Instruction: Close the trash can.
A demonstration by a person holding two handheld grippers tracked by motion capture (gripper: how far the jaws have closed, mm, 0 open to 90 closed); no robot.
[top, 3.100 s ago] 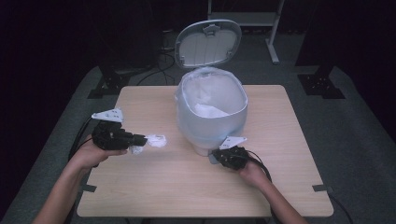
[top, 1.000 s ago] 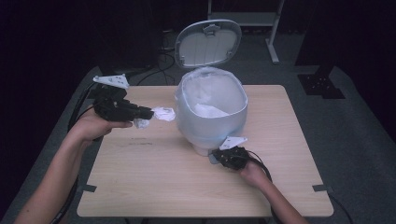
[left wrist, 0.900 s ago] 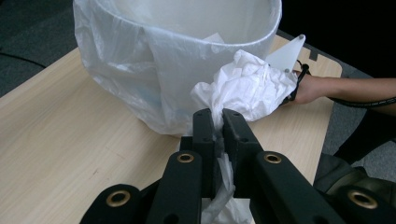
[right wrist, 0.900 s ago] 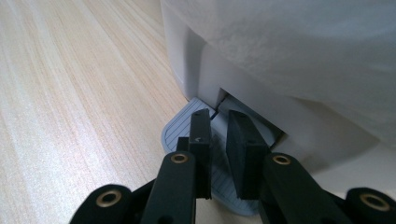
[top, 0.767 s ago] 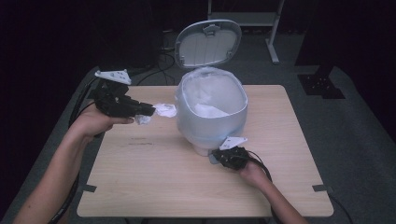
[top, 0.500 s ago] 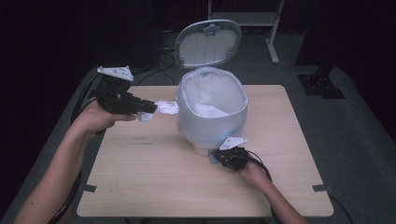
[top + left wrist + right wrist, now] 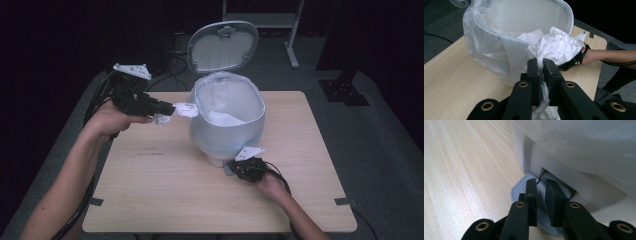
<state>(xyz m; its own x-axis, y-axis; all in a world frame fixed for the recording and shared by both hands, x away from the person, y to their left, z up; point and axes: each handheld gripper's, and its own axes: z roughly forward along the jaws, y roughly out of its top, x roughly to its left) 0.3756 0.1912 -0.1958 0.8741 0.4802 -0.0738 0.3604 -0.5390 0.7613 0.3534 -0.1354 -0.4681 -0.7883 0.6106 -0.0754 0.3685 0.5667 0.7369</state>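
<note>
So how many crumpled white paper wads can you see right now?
2: one crumpled white paper wad clamped in the left gripper beside the bin rim, another inside the lined bin; more may be hidden.

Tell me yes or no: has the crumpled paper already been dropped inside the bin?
No: the crumpled paper is clamped in the left gripper, held just outside the rim of the bin.

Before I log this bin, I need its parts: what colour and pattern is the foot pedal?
Grey-blue with fine parallel ridges; the pedal shows best in the right gripper view.

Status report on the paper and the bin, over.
Left hand-held gripper shut on crumpled paper, just outside bin rim. Right hand-held gripper pressing the pedal. Lid open, nothing blocking.
</note>
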